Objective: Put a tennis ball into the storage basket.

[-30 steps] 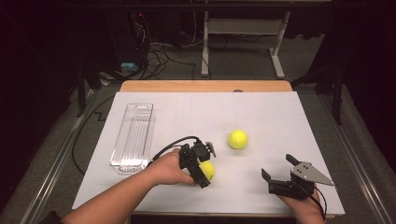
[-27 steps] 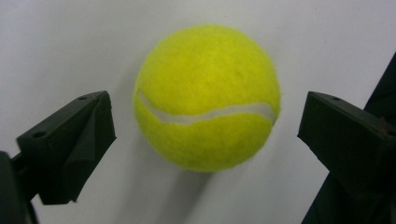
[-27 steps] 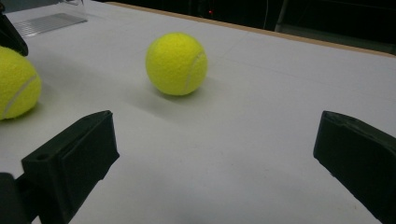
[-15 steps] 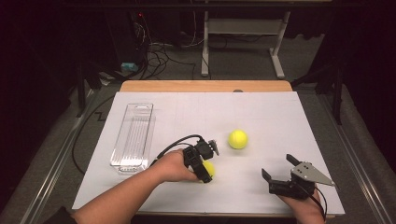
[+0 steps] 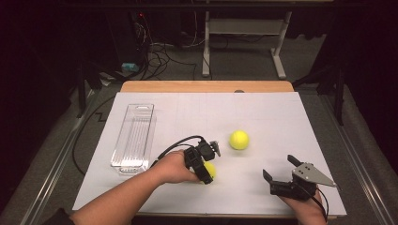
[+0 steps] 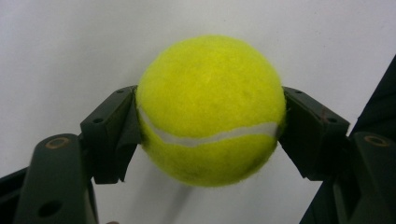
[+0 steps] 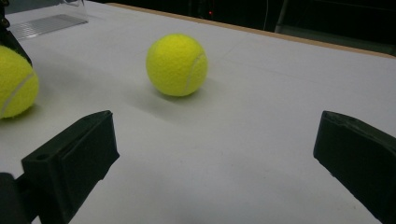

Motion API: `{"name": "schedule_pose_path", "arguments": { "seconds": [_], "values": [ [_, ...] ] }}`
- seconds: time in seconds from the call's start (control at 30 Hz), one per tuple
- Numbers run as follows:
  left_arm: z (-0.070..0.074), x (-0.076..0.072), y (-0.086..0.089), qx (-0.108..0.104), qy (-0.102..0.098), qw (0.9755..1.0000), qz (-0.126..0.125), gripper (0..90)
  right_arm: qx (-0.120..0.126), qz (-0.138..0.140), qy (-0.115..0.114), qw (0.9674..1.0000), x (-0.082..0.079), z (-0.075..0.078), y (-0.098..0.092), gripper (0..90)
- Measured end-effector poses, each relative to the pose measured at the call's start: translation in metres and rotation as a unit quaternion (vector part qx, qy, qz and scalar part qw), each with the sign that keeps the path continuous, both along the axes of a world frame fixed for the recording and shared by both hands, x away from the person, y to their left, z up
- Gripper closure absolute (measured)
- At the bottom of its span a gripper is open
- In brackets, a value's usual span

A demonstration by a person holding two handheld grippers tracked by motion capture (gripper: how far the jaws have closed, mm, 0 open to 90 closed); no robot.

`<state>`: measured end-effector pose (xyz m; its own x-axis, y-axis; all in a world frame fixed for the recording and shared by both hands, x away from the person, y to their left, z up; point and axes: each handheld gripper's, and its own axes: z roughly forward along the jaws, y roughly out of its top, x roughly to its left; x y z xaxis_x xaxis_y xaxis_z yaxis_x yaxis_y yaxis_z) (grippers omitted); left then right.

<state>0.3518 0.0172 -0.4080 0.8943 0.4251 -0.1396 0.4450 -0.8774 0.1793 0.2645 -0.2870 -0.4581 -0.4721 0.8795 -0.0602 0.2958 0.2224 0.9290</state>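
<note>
Item: near tennis ball (image 6: 210, 109), yellow with a white seam, resting on the white tabletop (image 5: 281, 117) toward the person's edge, left of centre. Holder: left tool (image 5: 205, 169), its two black jaws having just closed in and now clamped on the ball's opposite flanks, pads pressed into the felt as seen in the left gripper view; the ball sits squarely between them, seam running across the jaw line. Item: far tennis ball (image 5: 239, 139), free on the tabletop, just beyond and to the right of the held one, touching nothing. Item: right tool (image 5: 281, 180), jaws standing wide apart and empty, resting low at the near right corner; in the right gripper view the far tennis ball lies ahead and slightly left of its open jaws. Item: clear plastic tray (image 5: 133, 136), long and narrow, empty, long axis running away from the person, lying to the left of the left tool and slightly farther back. Judgement: the left hand is the nearer to the tray, so the carry likely goes leftward and away.
</note>
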Motion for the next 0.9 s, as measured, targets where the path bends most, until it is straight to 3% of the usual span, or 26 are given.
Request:
{"name": "schedule_pose_path", "arguments": {
  "seconds": [0.37,0.9],
  "values": [
    [0.018,-0.002,0.002,0.002,-0.004,1.0000,-0.007,26.9,0.000,0.000,0.000,1.0000,0.000,0.000,0.000,0.0],
    [0.050,0.009,0.019,-0.003,-0.008,0.9999,0.011,26.9,0.002,0.000,0.000,1.0000,0.000,0.000,0.000,0.0]
  ]
}}
